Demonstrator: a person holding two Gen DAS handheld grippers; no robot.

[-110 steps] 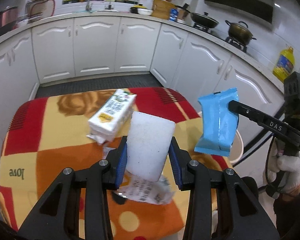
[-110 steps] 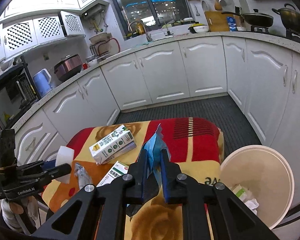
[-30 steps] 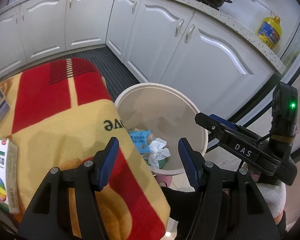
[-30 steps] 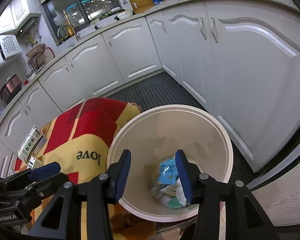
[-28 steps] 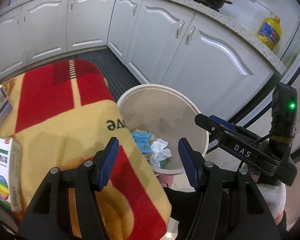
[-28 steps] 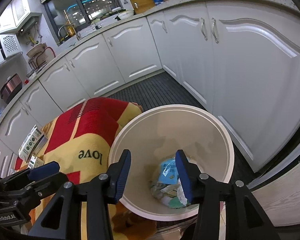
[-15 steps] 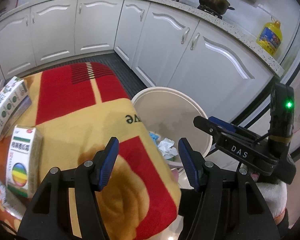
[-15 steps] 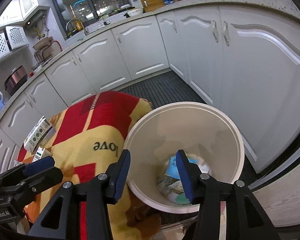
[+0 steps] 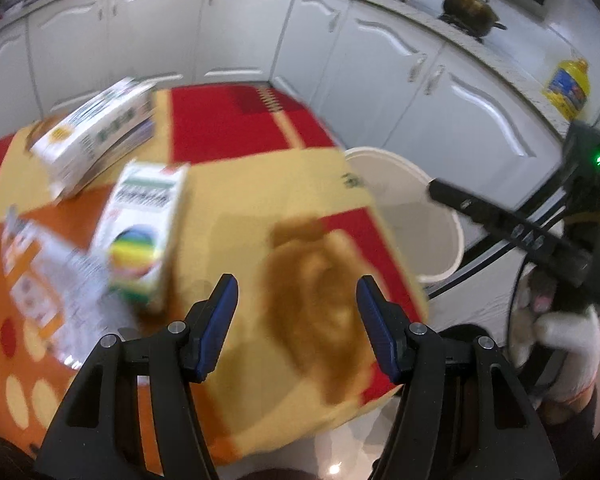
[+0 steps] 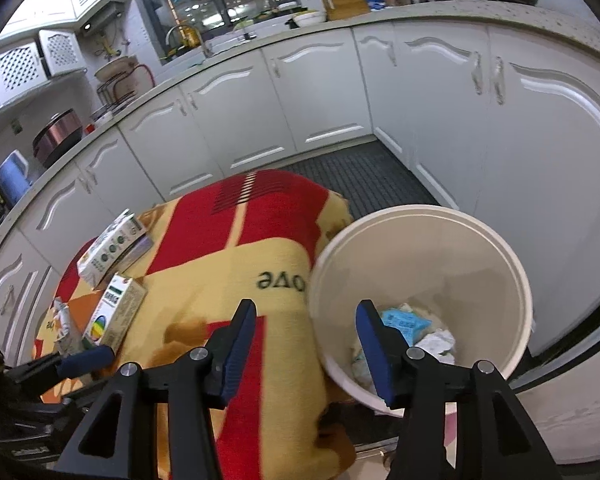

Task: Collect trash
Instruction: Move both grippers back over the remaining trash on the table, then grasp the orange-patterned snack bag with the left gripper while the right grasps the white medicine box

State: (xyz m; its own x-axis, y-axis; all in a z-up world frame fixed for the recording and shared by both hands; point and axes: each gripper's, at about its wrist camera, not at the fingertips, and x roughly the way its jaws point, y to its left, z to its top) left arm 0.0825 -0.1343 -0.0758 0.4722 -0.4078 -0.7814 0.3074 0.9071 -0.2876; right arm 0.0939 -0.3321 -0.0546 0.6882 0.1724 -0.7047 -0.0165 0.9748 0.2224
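My left gripper [image 9: 296, 296] hangs open and empty over the blanket-covered table [image 9: 240, 208]. Ahead to its left lie a box with a rainbow circle [image 9: 140, 232], a long white carton [image 9: 96, 140] and a flat printed wrapper [image 9: 40, 280]. My right gripper [image 10: 306, 316] is over the table's edge beside the cream bin [image 10: 420, 216]; its jaws are opening with nothing between them. In the bin lie a blue wrapper [image 10: 404, 322] and crumpled paper [image 10: 436, 340]. The right wrist view also shows both boxes [image 10: 112, 316] and the left gripper [image 10: 84, 358].
White kitchen cabinets [image 10: 320, 100] curve round the table, with a dark floor mat [image 10: 352, 172] between. The bin [image 9: 440, 208] stands on the floor against the table's right edge. A gloved hand [image 9: 560, 328] holds the right gripper [image 9: 436, 192]. A yellow oil bottle [image 9: 568, 88] stands on the counter.
Both grippers, earlier shut on a white block and a blue wrapper, are now empty. Both views have swung from the bin towards the table and boxes. The right jaws stand slightly wider.
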